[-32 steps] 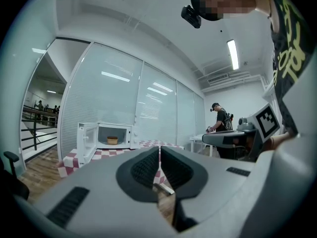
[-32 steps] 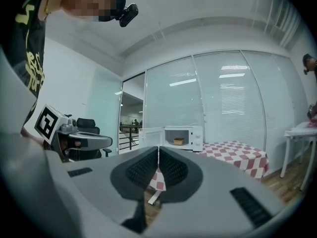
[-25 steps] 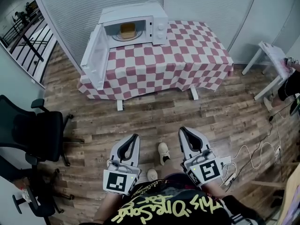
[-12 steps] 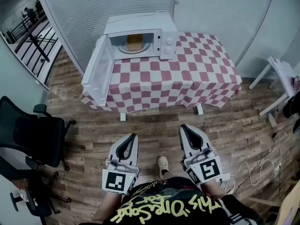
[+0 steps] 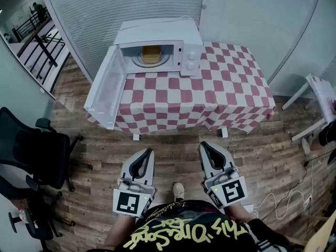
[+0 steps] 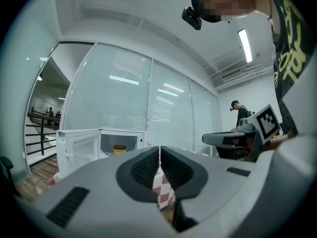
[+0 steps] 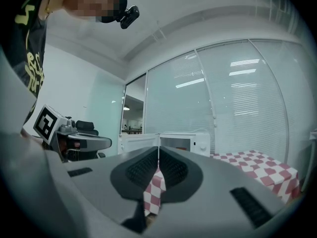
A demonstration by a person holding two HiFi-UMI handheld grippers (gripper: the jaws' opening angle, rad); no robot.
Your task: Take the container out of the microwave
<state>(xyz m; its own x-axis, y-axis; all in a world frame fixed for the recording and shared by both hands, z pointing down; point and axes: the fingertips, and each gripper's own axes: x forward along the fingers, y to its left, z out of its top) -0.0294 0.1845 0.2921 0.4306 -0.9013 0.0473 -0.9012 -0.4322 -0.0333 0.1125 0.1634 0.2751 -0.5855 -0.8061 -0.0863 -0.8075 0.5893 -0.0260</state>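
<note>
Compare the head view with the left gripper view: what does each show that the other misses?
Only the head view: the person's shoe and the white cables on the floor. Only the left gripper view: a second person standing at the back right and a ceiling light. Both: the white microwave, door open, with the tan container inside, and the checked tablecloth.

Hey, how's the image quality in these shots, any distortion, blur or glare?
Head view: sharp, evenly lit, glass wall lines bowed by the wide lens. Left gripper view: fisheye with dark corners, light streaks glaring on that wall. Right gripper view: same fisheye, jaws slightly soft.
</note>
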